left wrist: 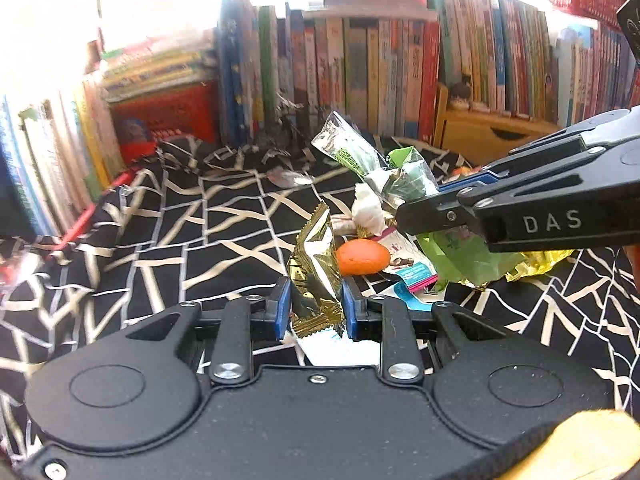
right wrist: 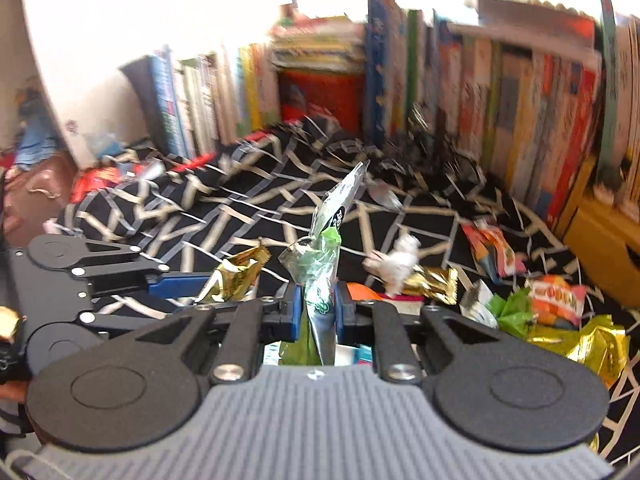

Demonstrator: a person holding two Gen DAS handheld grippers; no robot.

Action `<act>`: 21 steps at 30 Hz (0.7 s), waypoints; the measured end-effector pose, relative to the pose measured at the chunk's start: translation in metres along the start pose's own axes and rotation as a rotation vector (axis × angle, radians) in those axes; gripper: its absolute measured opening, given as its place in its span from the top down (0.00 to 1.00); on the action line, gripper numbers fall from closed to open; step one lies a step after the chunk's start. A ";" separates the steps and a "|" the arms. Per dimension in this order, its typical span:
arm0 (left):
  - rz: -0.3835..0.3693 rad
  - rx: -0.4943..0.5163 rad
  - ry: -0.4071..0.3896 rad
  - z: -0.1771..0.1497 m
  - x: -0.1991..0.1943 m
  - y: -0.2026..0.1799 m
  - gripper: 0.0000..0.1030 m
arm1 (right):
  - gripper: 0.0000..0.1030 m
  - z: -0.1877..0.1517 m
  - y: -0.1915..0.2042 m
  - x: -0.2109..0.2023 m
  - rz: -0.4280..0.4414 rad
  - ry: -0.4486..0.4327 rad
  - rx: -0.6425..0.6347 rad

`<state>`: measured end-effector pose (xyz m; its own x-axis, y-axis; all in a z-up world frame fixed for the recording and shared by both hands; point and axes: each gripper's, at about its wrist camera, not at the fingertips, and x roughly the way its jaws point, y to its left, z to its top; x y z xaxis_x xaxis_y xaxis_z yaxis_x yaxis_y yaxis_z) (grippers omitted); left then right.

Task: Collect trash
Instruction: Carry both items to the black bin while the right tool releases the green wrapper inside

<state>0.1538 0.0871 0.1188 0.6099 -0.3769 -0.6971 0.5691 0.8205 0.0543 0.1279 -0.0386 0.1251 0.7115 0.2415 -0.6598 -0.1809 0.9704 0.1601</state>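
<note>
Left tongs (left wrist: 314, 312) pinching a gold wrapper (left wrist: 314, 276), right tongs (right wrist: 316, 312) clamped on a clear-green wrapper (right wrist: 320, 264) — both held above the black patterned cloth (left wrist: 160, 248), presumably to carry off — more trash beside them.

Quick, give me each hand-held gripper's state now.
Left hand-held gripper: shut on gold foil wrapper.
Right hand-held gripper: shut on clear green-printed wrapper.

Book spines (right wrist: 500, 92) blurred, titles unreadable

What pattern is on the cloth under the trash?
The cloth is black with criss-crossing cream lines, clearest in the left wrist view.
</note>
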 end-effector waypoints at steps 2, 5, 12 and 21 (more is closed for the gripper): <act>0.025 -0.014 -0.008 -0.003 -0.017 -0.001 0.76 | 0.80 0.001 0.010 -0.012 0.020 -0.019 -0.016; 0.079 -0.062 -0.014 -0.013 -0.042 0.003 0.76 | 0.80 -0.002 0.027 -0.027 0.056 -0.037 -0.040; 0.209 -0.170 -0.014 -0.052 -0.098 0.013 0.76 | 0.80 -0.022 0.069 -0.039 0.164 -0.009 -0.103; 0.404 -0.308 -0.009 -0.112 -0.171 0.027 0.76 | 0.80 -0.050 0.130 -0.057 0.310 -0.001 -0.203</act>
<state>0.0028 0.2221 0.1595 0.7530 -0.0053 -0.6580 0.0980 0.9897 0.1041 0.0300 0.0736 0.1472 0.6021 0.5243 -0.6021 -0.5194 0.8300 0.2033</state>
